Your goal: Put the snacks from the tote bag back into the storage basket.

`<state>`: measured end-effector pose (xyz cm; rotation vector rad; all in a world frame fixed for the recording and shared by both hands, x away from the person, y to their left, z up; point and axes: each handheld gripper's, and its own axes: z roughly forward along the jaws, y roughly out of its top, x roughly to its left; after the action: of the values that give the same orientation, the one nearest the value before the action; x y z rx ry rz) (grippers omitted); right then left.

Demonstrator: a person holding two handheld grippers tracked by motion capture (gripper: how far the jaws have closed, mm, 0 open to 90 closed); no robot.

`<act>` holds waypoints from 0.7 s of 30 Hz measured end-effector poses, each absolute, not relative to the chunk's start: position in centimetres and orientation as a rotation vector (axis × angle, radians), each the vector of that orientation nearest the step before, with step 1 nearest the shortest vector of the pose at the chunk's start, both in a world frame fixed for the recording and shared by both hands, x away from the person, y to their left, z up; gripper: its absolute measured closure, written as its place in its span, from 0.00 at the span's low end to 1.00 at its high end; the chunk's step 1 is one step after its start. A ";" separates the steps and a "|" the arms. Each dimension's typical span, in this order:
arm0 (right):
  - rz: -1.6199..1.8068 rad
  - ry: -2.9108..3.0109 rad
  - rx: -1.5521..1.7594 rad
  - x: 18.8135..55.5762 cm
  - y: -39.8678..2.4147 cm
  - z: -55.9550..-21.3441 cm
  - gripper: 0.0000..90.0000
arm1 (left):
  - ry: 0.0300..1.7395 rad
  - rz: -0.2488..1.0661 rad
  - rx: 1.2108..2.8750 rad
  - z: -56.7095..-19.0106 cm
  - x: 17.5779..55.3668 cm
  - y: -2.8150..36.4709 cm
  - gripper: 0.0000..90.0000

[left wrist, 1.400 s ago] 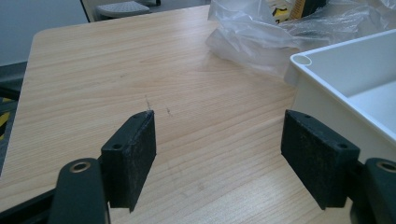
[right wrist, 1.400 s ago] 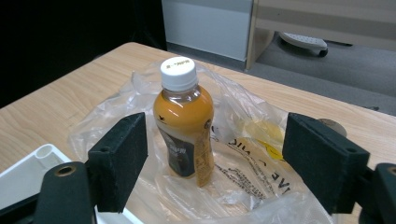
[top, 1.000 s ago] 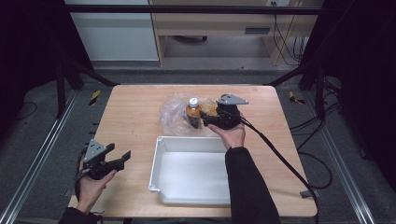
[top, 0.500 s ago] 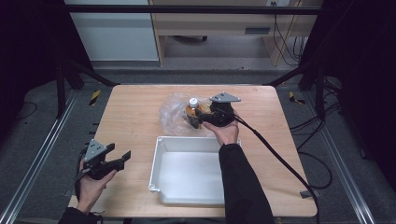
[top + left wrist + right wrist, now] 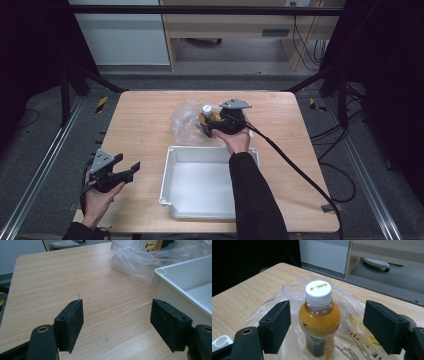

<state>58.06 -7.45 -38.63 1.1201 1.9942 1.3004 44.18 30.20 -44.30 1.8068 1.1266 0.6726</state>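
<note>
Leftmost, left tongs point(image 5: 131, 167) spread wide, empty, low above the wooden table point(image 5: 140, 130). Beside, white plastic tub point(image 5: 172, 165). Farther right, right tongs point(image 5: 327, 325) spread around orange-filled, white-capped bottle point(image 5: 319, 317), upright on crinkled clear plastic bag point(image 5: 274, 307), pads apart from it.

left gripper point(image 5: 117, 322): jaws wide apart, nothing between | below: wooden table point(image 5: 75, 285) | right: white tray point(image 5: 185, 277) | beyond: crumpled plastic bag point(image 5: 140, 260)

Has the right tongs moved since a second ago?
Yes. The right tongs has shifted left along the white tray's far rim, closing in on the orange bottle.
</note>
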 end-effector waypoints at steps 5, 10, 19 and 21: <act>1.301 1.998 1.119 58.2 -7.1 -39.0 0.25 | 1.125 0.674 1.809 -44.3 44.2 30.1 0.30; 1.300 1.997 1.129 58.6 -6.9 -39.5 0.25 | 1.125 0.674 1.811 -44.3 44.2 30.2 0.30; 1.284 2.010 1.136 59.1 -6.6 -40.4 0.25 | 1.124 0.678 1.815 -44.3 44.2 30.2 0.30; 1.285 2.011 1.137 59.2 -6.6 -40.4 0.25 | 1.126 0.676 1.815 -44.3 44.2 30.2 0.30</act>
<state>59.19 -6.58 -40.45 1.1366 2.0108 1.2850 44.24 30.17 -44.35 1.8150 1.1258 0.6760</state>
